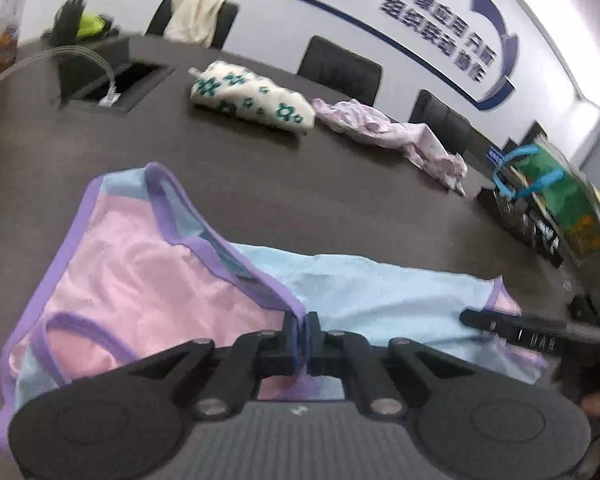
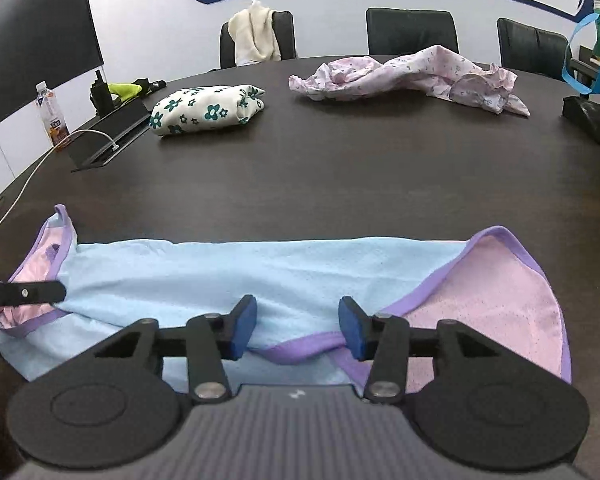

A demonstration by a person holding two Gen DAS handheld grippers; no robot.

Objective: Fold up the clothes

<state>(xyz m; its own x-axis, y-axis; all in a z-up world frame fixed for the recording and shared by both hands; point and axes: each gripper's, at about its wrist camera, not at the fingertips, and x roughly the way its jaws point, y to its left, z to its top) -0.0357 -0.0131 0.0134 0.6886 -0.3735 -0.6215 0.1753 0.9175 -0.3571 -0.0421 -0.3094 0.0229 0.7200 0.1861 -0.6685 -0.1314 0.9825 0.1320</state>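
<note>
Our left gripper (image 1: pixel 302 326) is clenched on the purple hem of the pink-and-blue knit garment (image 2: pixel 236 272) lying on the dark wooden table (image 2: pixel 320 168), while our right gripper (image 2: pixel 298 326) stands released over the same near hem, probably to lift both ends together for a fold.

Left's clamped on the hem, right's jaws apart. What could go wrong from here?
1. The right gripper stands open astride the purple hem; if the left lifts alone, the pink-and-blue garment may skew.
2. The left gripper pinches only a thin edge of trim, which might slip out.
3. The garment lies close to the table edge, so a pull could drag it off.
</note>
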